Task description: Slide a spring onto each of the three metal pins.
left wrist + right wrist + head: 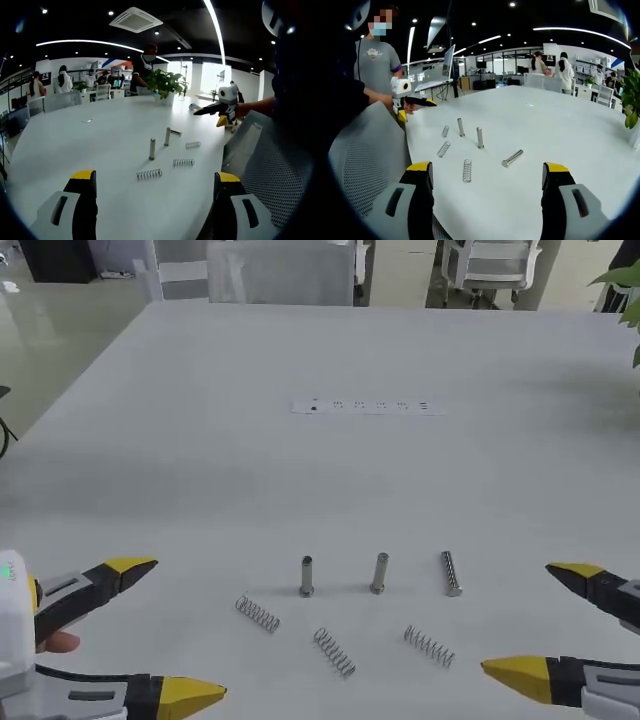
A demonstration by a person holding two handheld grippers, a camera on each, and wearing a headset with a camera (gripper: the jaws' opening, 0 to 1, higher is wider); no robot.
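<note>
We've got the white counter (200,460): left pin (306,576) and middle pin (380,573) upright, right pin (450,573) lying, three springs (258,614) (334,651) (429,646) nearer.

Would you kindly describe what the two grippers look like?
Both the left gripper and the right gripper have black jaws that taper to yellow ends, with pale grey slotted sections nearer the body. The left gripper's body is white and has a small green light.
</note>
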